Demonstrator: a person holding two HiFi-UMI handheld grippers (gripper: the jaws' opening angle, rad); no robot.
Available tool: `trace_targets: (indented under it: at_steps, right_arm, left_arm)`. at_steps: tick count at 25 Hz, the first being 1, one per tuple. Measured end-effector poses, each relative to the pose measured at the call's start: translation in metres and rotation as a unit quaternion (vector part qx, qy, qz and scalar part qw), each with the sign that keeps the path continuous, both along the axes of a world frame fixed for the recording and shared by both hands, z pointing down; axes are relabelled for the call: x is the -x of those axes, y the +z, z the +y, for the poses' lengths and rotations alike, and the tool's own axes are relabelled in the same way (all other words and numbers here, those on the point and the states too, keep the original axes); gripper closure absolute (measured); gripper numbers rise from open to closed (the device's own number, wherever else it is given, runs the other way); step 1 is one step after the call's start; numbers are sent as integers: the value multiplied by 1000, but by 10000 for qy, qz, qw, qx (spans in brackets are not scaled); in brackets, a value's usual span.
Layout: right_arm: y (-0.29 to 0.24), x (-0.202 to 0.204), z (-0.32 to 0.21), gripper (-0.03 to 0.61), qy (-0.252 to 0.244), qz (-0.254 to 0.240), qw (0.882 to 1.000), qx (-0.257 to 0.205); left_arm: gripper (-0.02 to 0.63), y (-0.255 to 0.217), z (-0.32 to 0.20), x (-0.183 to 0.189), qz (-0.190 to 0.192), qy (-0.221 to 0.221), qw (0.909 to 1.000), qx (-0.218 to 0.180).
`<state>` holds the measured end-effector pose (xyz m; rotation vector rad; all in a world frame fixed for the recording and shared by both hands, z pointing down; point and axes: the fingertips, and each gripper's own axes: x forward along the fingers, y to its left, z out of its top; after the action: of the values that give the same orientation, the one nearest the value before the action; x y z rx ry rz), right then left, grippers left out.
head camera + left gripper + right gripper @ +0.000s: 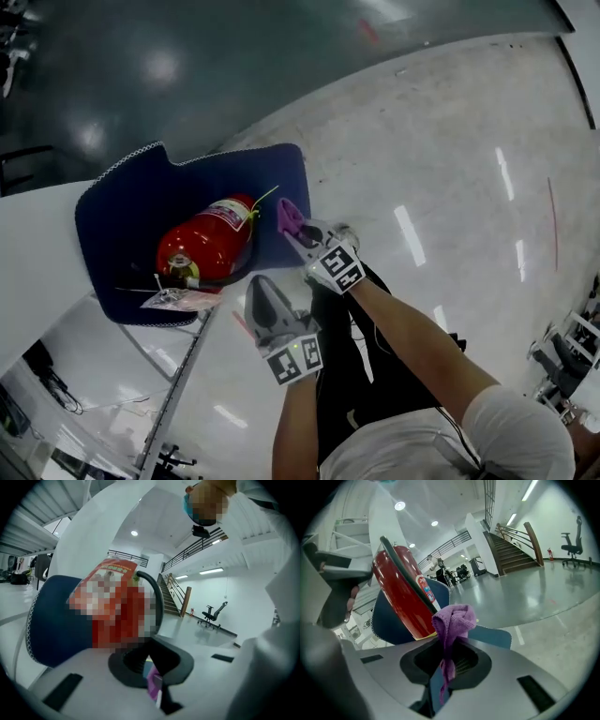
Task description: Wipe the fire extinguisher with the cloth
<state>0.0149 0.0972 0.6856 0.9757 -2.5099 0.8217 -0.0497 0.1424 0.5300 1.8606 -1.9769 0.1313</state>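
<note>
A red fire extinguisher (208, 239) lies on its side on a dark blue mat (122, 216), valve end toward me, with a black hose (239, 267) curving along it. My right gripper (298, 228) is shut on a bunched purple cloth (289, 216) just off the cylinder's right side. In the right gripper view the cloth (453, 620) sticks up from the right gripper (447, 660), close to the red cylinder (401, 592). My left gripper (260, 292) hovers below the mat's near corner, jaws together. In the left gripper view the left gripper (152, 667) points at the extinguisher (117, 606).
The mat rests on a white table (37, 253) whose edge runs past its near corner. A paper tag (178, 298) lies by the valve. Polished floor lies beyond the table. Behind stand an office chair (213, 613) and a staircase (511, 550).
</note>
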Motion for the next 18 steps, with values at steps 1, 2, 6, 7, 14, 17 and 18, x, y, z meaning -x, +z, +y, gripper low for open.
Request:
trace_targets:
  at_steps: [1, 2, 6, 7, 14, 17, 18]
  right_arm:
    - [11, 7, -1, 531, -44, -2, 10000, 26]
    - [21, 15, -2, 531, -94, 8, 9999, 51]
    - [56, 39, -9, 531, -161, 7, 9997, 190]
    - [61, 43, -12, 531, -168, -21, 9997, 201]
    - [48, 68, -17, 531, -281, -280, 9992, 15]
    - [35, 70, -14, 531, -279, -273, 9992, -6]
    - [31, 70, -13, 531, -282, -273, 9992, -18]
  left_arm:
    - [609, 6, -1, 1, 40, -78, 10000, 11]
    - [609, 12, -2, 2, 81, -159, 9998, 20]
    - [609, 26, 3, 10, 154, -316, 9994, 49]
    - [609, 29, 6, 13, 163, -335, 9993, 55]
    - [609, 34, 21, 36, 225, -565, 9981, 58]
    - [609, 27, 22, 39, 244, -602, 9979, 24]
    - [609, 24, 22, 41, 257, -617, 9978, 9]
